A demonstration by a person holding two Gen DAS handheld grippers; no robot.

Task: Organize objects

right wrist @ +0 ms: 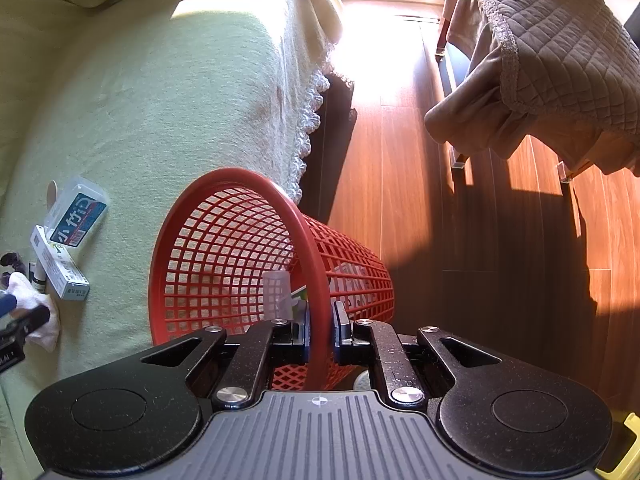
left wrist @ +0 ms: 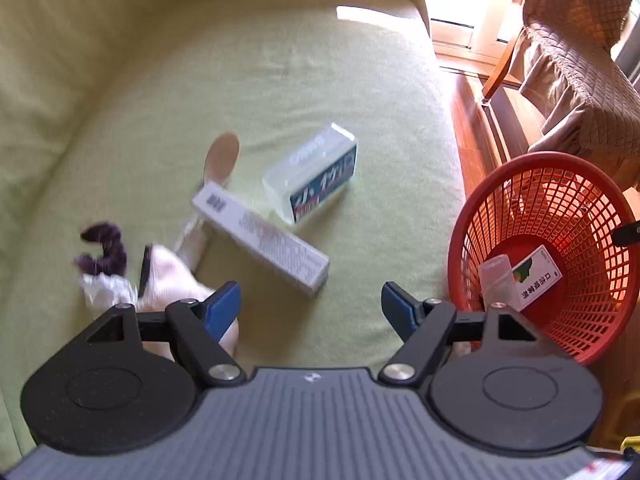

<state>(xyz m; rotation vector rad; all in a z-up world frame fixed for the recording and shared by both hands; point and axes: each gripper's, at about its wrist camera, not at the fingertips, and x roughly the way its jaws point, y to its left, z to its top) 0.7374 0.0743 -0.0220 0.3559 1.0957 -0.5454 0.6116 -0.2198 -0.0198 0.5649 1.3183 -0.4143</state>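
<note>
On the green cover lie a clear box with a blue label (left wrist: 310,174), a long white carton (left wrist: 260,236), a wooden spoon (left wrist: 222,158), a purple scrunchie (left wrist: 102,250) and a white cloth (left wrist: 172,276). My left gripper (left wrist: 311,310) hovers just short of the carton, open, with nothing between its blue pads. To its right, a red mesh basket (left wrist: 552,158) holds a small clear bottle (left wrist: 498,280) and a printed packet (left wrist: 536,276). My right gripper (right wrist: 320,332) is shut on the basket's rim (right wrist: 256,174) and holds it tilted at the cover's edge.
The green cover (left wrist: 280,80) ends in a lace fringe (right wrist: 308,136) above a wooden floor (right wrist: 400,160). A chair under a brown quilted throw (right wrist: 560,60) stands across the floor. Bright sunlight falls at the far end.
</note>
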